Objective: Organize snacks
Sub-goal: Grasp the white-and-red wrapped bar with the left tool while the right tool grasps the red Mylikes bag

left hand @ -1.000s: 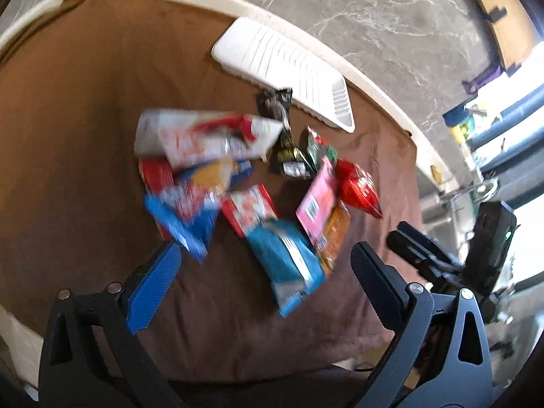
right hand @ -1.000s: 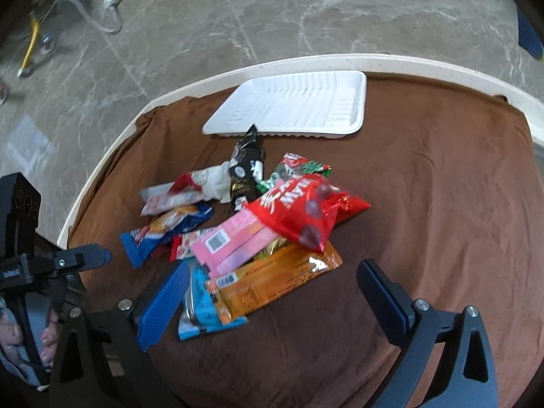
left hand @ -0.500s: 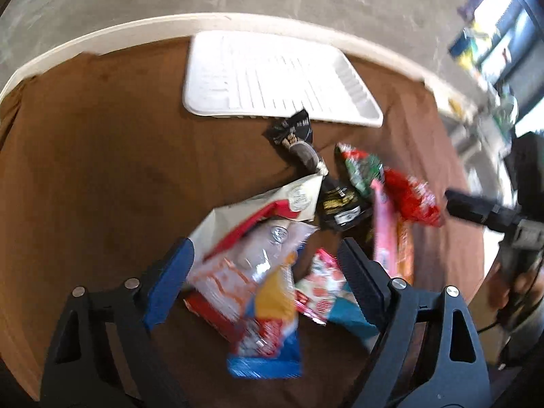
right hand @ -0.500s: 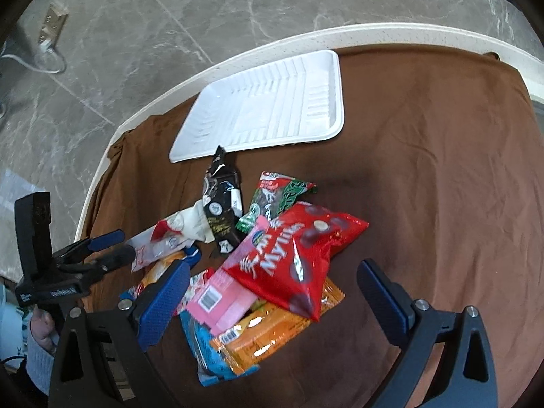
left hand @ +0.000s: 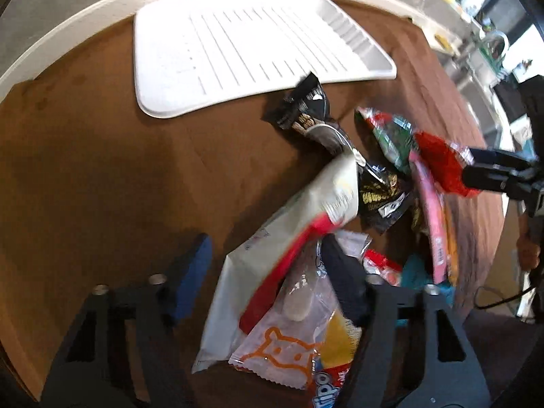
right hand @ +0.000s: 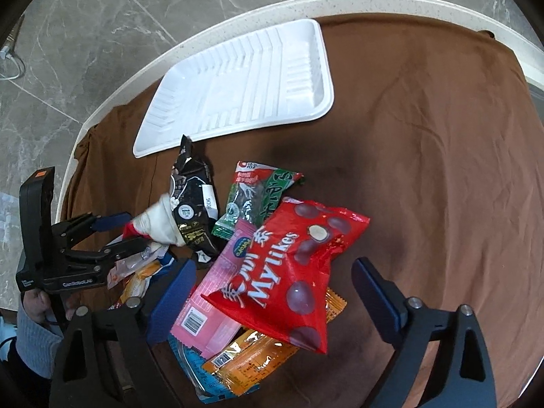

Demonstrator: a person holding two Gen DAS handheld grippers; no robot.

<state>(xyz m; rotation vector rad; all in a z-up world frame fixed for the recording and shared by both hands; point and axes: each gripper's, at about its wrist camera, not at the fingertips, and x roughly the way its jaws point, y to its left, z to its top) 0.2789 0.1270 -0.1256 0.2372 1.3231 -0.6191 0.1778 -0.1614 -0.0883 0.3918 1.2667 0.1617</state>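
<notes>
A heap of snack packets lies on the brown cloth (right hand: 425, 170) in front of a white ribbed tray (right hand: 244, 78), which holds nothing. My left gripper (left hand: 268, 275) points down at a cream and red packet (left hand: 282, 234). Its jaws are closing, the packet lies between them, and a gap shows beside the blue pad (left hand: 190, 272). The right wrist view shows this left gripper (right hand: 119, 233) around the same packet (right hand: 156, 221). My right gripper (right hand: 272, 289) hangs over the red Mylikes bag (right hand: 292, 272), its jaws closing a little and clear of the bag.
Black (right hand: 190, 183), green (right hand: 258, 193), pink (right hand: 217, 292), orange (right hand: 258, 360) and blue (right hand: 204, 377) packets crowd the heap. A clear packet with an orange bear (left hand: 289, 340) lies under my left gripper. The white table rim (right hand: 204, 40) curves behind the tray, over a marble floor.
The left gripper swung in and down over the cream and red packet and its jaws narrowed around it. The right gripper drew closer over the red bag.
</notes>
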